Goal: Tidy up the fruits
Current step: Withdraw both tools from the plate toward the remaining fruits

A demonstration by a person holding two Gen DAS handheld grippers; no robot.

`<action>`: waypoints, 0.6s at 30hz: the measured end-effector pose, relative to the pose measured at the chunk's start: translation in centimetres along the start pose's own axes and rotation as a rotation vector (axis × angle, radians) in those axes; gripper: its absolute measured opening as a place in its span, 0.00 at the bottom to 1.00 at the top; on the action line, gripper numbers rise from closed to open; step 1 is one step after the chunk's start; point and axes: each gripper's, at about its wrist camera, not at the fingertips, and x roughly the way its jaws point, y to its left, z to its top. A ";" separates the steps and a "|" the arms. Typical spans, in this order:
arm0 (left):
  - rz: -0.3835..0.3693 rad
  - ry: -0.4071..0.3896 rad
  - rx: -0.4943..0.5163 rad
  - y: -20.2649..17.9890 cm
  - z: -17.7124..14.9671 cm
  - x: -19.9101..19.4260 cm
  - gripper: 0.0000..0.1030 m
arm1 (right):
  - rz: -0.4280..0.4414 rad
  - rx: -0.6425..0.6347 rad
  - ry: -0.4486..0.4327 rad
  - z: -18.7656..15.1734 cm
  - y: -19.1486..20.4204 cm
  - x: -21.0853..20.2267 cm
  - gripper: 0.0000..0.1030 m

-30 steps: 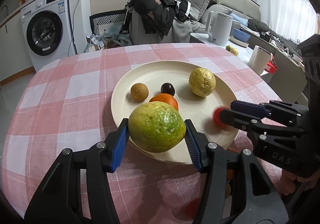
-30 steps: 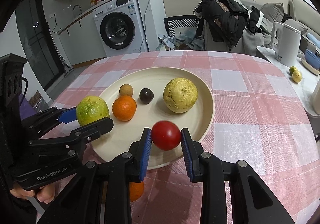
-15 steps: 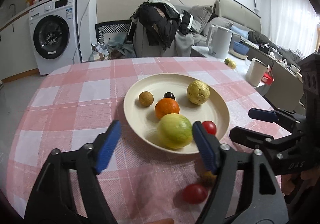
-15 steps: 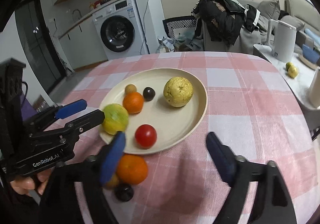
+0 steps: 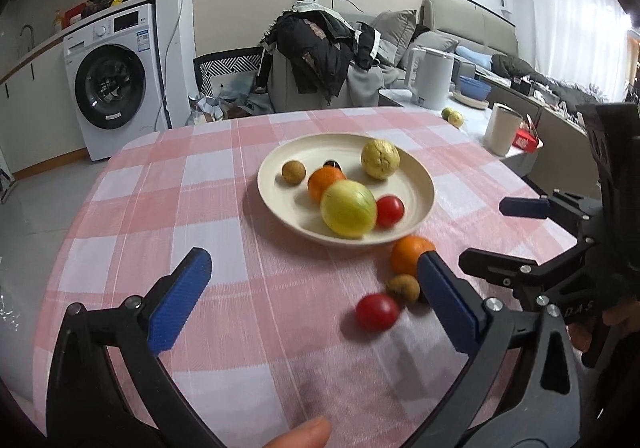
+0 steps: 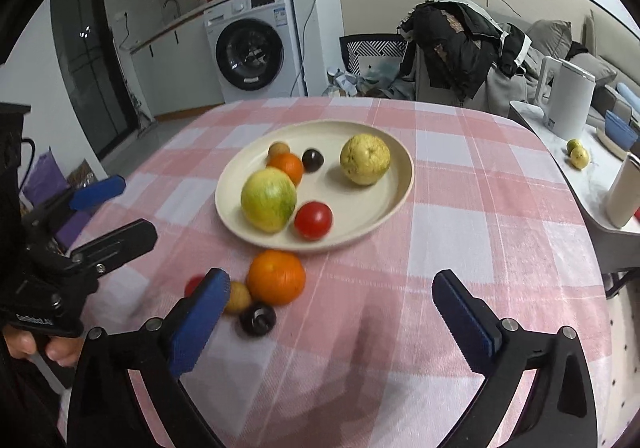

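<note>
A cream plate [image 6: 396, 192] [image 5: 420, 204] on the pink checked table holds a green-yellow fruit [image 6: 268, 200] [image 5: 349, 209], a red tomato [image 6: 313, 220] [image 5: 389, 211], an orange [image 6: 287, 167], a yellow bumpy fruit [image 6: 365, 158] [image 5: 380, 159], a small brown fruit [image 5: 293, 172] and a dark fruit [image 6: 312, 160]. On the cloth in front of the plate lie an orange [image 6: 276, 277] [image 5: 410, 254], a small brown fruit [image 6: 237, 297] [image 5: 404, 288], a dark fruit [image 6: 257, 319] and a red tomato [image 5: 377, 311]. My left gripper [image 5: 316, 300] and right gripper [image 6: 332, 320] are open and empty, back from the plate.
A side counter [image 6: 592, 176] to the right carries a white kettle [image 6: 566, 98], a white cup [image 6: 624, 192] and two small fruits [image 6: 578, 154]. A chair piled with dark clothes [image 6: 460, 44] stands behind the table. A washing machine [image 6: 256, 48] is at the back left.
Both grippers opened, leaving the green-yellow fruit and the red tomato on the plate, then pulled back toward the near table edge. The loose fruits on the cloth came into view.
</note>
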 end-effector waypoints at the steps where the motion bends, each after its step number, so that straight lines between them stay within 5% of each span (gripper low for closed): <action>1: 0.003 0.002 0.003 -0.1 -0.2 -0.1 0.99 | 0.001 -0.004 0.003 -0.2 0.0 0.0 1.00; 18: 0.042 0.033 -0.019 0.8 -1.1 1.6 0.99 | 0.001 -0.075 0.101 -1.4 1.4 1.9 1.00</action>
